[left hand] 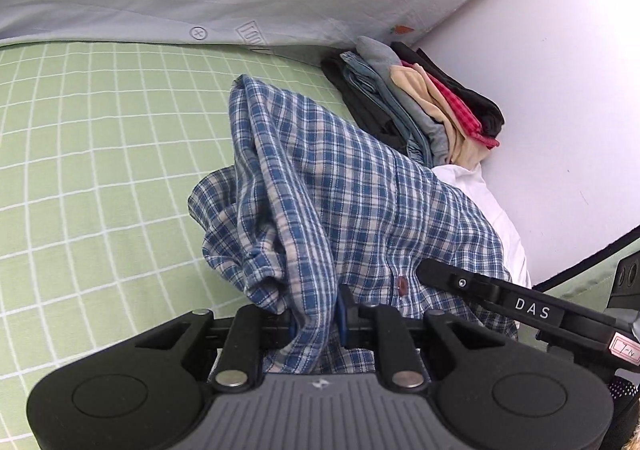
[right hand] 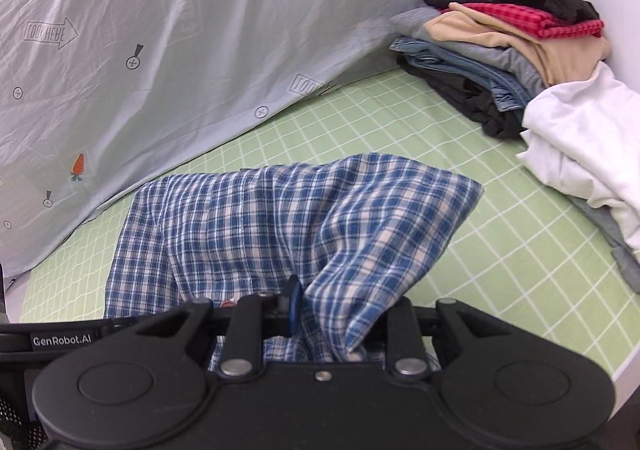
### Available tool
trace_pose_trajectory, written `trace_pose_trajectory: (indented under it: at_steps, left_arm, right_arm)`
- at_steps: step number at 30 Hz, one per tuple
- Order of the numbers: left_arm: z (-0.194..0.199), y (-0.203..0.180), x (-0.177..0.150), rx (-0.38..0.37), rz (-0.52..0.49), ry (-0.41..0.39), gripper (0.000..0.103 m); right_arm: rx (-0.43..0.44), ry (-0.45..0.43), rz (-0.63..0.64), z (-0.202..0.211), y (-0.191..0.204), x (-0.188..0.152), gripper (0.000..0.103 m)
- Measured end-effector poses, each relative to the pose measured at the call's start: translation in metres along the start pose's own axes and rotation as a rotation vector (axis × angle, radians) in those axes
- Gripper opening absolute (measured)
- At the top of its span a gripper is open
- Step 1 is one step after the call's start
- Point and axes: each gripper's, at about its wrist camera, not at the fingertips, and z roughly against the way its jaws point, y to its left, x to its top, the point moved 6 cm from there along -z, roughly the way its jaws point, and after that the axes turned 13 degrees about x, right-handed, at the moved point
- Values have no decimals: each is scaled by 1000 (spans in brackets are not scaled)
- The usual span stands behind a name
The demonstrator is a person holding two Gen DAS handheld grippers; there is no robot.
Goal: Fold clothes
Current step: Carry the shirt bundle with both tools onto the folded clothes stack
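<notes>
Cloth fills both claws: left gripper point(left hand: 316, 318) and right gripper point(right hand: 332, 314) each pinch the blue plaid shirt point(right hand: 296, 226) (bunched), lifted over the green grid sheet point(right hand: 500, 250), near a stack of folded clothes point(right hand: 504, 49).

Shirt point(right hand: 296, 226) on bed sheet point(right hand: 500, 270), part raised, bunched between jaws of both grippers: left gripper point(left hand: 316, 322), right gripper point(right hand: 332, 326). Hanging cloth point(right hand: 200, 49) behind shirt, along far edge of sheet. Stack of folded clothes point(right hand: 500, 45) in far right corner, against wall point(left hand: 560, 109). Crumpled garment point(right hand: 580, 153) just before stack, right of shirt.
</notes>
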Motion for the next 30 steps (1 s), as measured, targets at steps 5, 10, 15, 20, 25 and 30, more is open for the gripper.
trace_pose_trajectory:
  at_steps: [5,10,15,20,25,30]
  left_arm:
    - [-33,-92,8,-30,0,-25,19]
    - [-58,-194,38,-99,8,-52,19]
    - [-93,-279,67,-138,-1,-63,19]
    - [-135,-340,78,-150,3,-53,19]
    - [-191,-359,75,-67,49,5,19]
    - [-225,-356,76,18,68,11,24]
  right_arm:
    - [-11,-35,40,48,-77,22,24]
    - [-18,-75,80,104,-151,68,24]
    - [-48,-99,113,141,-220,114,25]
    - [-99,-58,233,150,-263,151,25]
    - [-120,48,295,120,-311,166,26]
    - [-156,143,342,73,-349,156,32]
